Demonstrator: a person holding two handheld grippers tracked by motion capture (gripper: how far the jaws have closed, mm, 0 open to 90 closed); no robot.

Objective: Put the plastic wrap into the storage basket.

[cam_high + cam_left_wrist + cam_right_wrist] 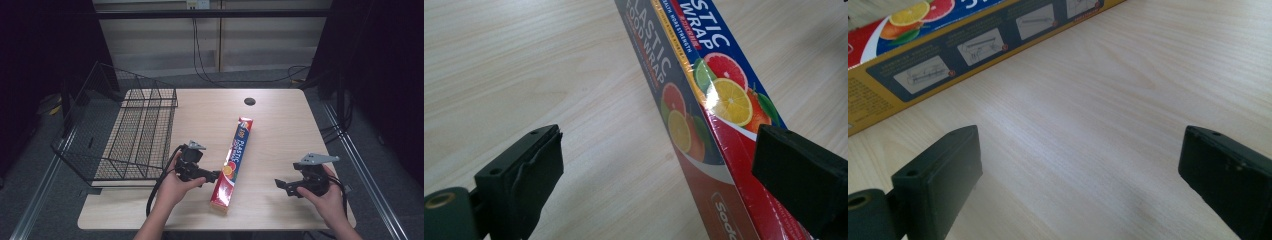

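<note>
The left gripper (212, 176), low centre-left in the high view, stood with jaws spread around the box (232, 163), not pinching it. The right gripper (284, 185), lower right, was spread and empty. The box lay mid-table, ungrasped; lifting remained, perhaps into the basket (125, 135). It read "PLASTIC FOOD WRAP".

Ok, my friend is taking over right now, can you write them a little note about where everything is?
Left gripper: open, jaws on either side of the near part of the wrap box, not pressing on it yet.
Right gripper: open, holding nothing, over bare table to the right of the box.
Box: lying flat mid-table, long way front to back.
Wire basket: at the table's left edge, looks to have nothing in it.
Done: nothing moved yet, by the look of it.
Left: close on the box and lift; probably into the basket.
</note>
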